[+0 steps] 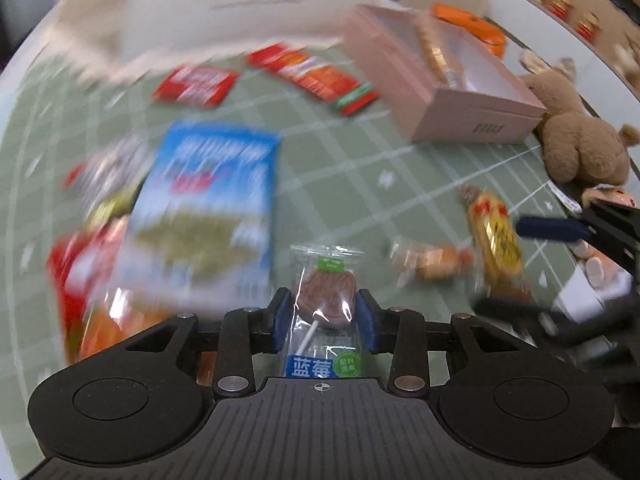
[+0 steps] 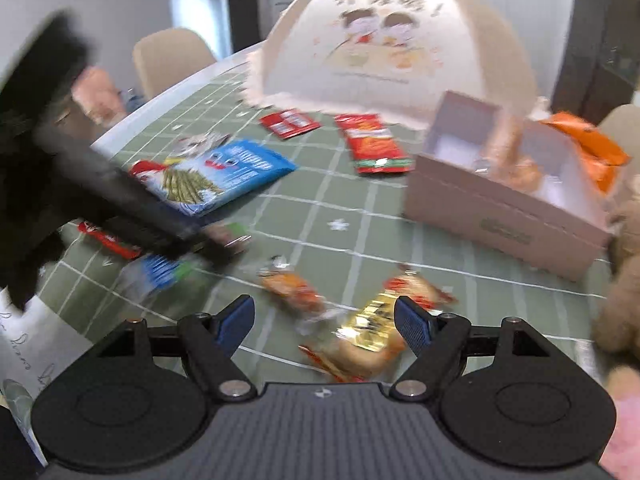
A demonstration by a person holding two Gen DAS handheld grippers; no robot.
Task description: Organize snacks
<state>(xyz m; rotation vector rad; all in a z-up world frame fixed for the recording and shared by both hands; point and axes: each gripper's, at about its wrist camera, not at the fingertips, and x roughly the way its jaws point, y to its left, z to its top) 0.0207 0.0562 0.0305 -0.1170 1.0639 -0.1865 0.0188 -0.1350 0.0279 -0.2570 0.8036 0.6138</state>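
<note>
Your left gripper point(image 1: 323, 312) was clenched on a wrapped lollipop point(image 1: 326, 298), held between its blue pads. Your right gripper point(image 2: 324, 320) stood released, a gold-wrapped snack point(image 2: 370, 326) lying on the green mat point(image 2: 360, 216) between its jaws, untouched
</note>
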